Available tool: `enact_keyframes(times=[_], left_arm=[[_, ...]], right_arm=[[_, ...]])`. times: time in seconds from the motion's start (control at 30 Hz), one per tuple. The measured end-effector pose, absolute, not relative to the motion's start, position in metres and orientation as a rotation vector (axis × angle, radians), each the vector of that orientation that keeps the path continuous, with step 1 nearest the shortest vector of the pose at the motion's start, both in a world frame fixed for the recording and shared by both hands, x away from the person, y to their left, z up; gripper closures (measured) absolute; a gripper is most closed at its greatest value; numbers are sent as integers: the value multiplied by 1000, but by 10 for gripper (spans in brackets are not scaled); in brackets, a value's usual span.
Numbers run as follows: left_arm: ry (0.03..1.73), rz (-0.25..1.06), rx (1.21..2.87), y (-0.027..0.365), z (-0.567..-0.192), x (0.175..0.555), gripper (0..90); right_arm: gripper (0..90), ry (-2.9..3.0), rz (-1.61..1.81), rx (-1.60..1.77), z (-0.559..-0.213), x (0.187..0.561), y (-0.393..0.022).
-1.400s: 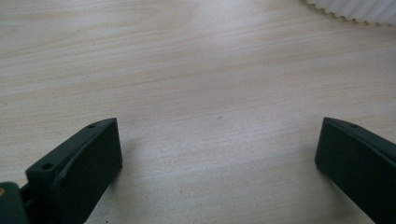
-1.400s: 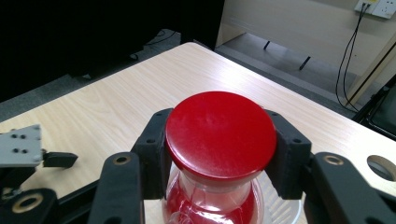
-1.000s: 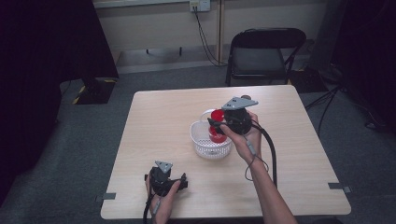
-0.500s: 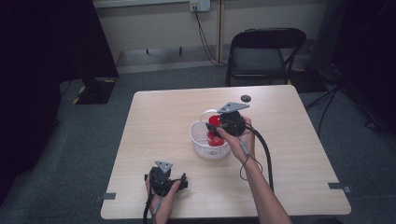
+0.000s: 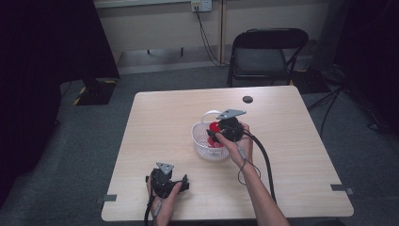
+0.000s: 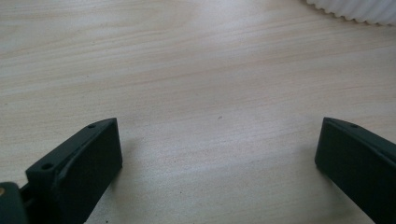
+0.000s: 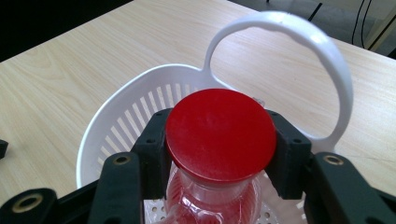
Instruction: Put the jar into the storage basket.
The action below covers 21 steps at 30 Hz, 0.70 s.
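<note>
The right gripper (image 7: 219,140) is clenched on a clear jar (image 7: 212,198) just under its red lid (image 7: 220,133), one jaw on each side of the neck. The jar stands inside the white basket (image 5: 203,145), whose looped handle (image 7: 299,56) rises beyond the lid. The jar's lower body is cut off and its contents are hard to make out. The left gripper (image 6: 219,154) rests released on the wooden table (image 5: 160,117), near the basket, its jaws wide apart around bare wood
</note>
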<state>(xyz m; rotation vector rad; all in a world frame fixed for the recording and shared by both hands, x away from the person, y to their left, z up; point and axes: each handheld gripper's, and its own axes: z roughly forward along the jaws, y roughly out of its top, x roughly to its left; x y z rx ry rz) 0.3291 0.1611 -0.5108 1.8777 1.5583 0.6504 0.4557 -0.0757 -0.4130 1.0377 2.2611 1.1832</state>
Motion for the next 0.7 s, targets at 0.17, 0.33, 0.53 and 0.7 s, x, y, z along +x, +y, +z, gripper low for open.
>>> enact_keyframes(times=[0.17,0.33,0.53,0.7], left_arm=[[1558,651,1878,161,-511,329,3],[1558,651,1878,161,-511,329,3],[1558,651,1878,161,-511,329,3],[1558,650,1878,161,-511,329,3]], right_arm=[[483,2258,1176,1061,-420,457,-76],[482,2263,1169,1068,-425,457,-76],[482,2256,1176,1081,-425,456,-78],[475,2264,1173,1086,-425,454,-78]])
